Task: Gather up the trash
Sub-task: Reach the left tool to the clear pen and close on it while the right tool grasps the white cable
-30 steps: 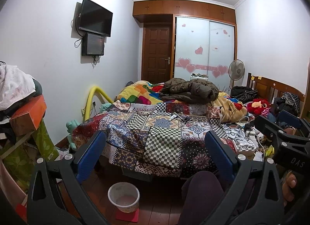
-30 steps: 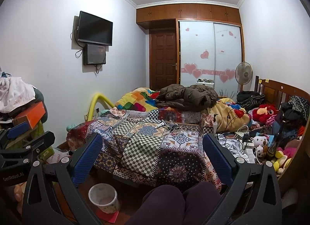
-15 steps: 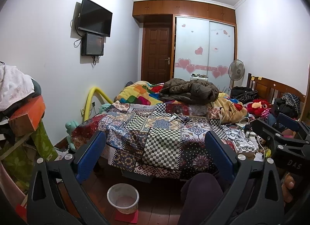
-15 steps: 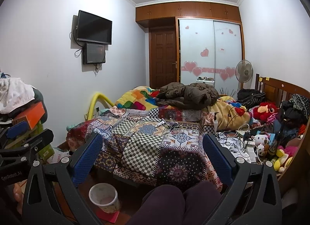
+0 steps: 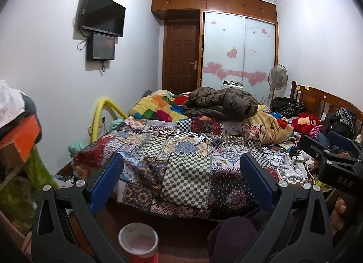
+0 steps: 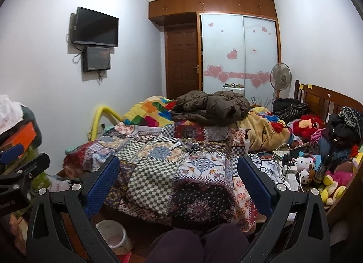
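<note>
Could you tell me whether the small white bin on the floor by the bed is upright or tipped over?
Upright. The small white round bin stands on the floor on a red mat, its open rim facing up; a pale liner shows inside.

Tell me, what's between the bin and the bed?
Only bare dark floor lies between the bin and the bed, seen in the left wrist view.

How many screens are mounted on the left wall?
2. The larger black TV hangs higher on the wall; the smaller monitor sits directly beneath it, its top edge meeting the TV's bottom edge. None appears hidden.
</note>
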